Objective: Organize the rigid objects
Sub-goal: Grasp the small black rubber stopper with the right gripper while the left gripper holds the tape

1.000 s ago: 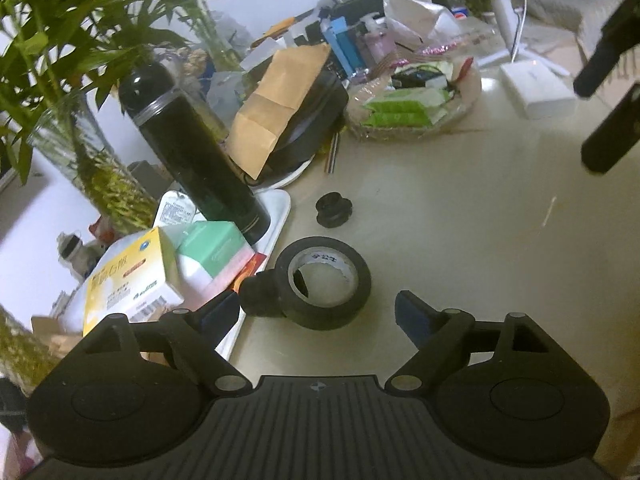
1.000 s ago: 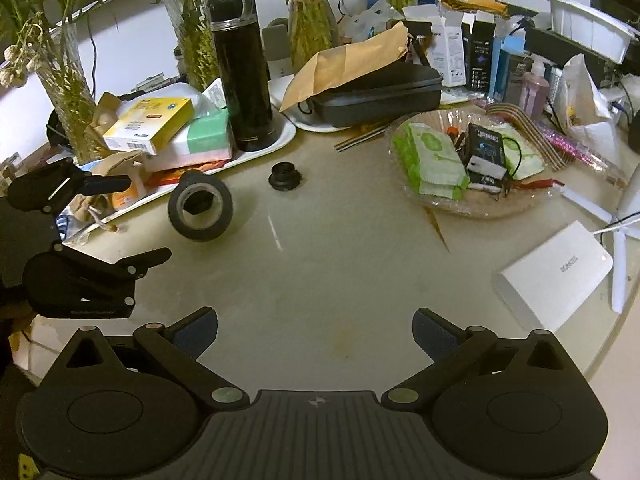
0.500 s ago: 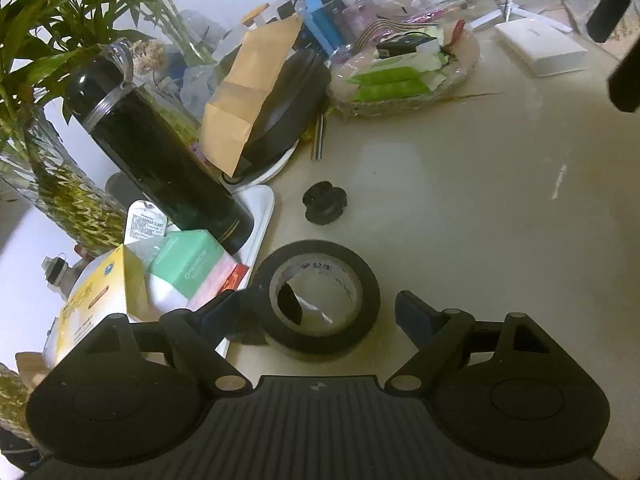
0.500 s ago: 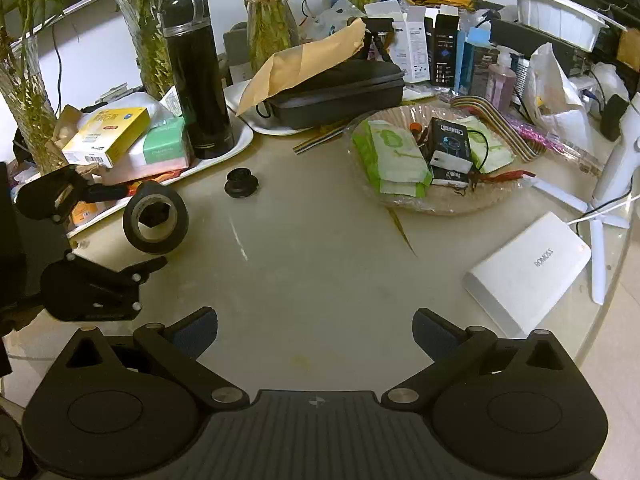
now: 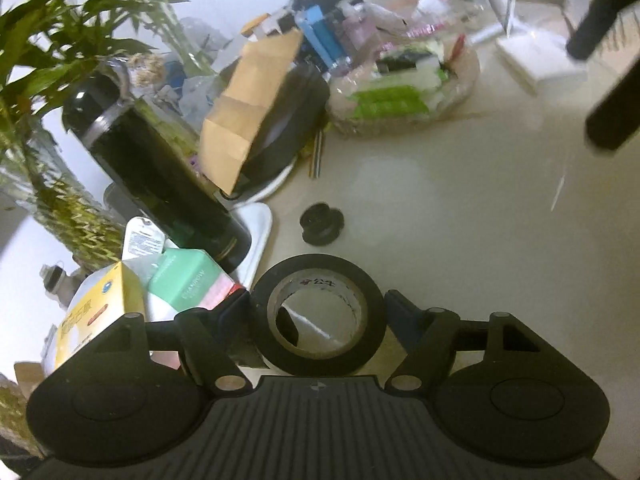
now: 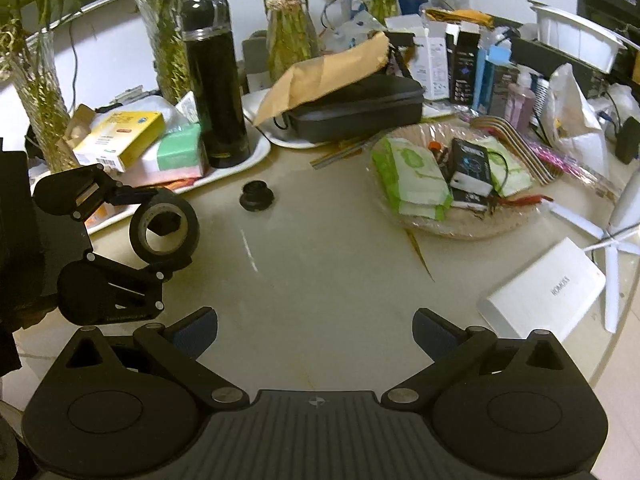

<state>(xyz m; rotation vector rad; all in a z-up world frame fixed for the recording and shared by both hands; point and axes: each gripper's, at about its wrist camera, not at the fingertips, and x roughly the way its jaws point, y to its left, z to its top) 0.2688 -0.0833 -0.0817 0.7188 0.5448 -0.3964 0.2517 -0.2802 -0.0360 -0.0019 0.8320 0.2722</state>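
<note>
On a cluttered pale counter point(image 6: 340, 280), a black tape roll point(image 5: 320, 316) stands on edge between the fingers of the left hand-held gripper point(image 5: 316, 312), whose jaws are closing around it with the pads right at its sides; the right hand-held gripper point(image 6: 316, 328) hovers open over bare counter with nothing between its fingers. A white tray point(image 6: 256, 156) beside the roll carries a tall black flask point(image 6: 214, 84), a yellow box point(image 6: 120, 140) and a green-and-pink box point(image 6: 176, 152). A shallow clear basket point(image 6: 460, 224) farther right holds green packets point(image 6: 412, 180) and a small black box point(image 6: 472, 168), while a small black knob point(image 6: 256, 196) sits loose between the two containers.
</note>
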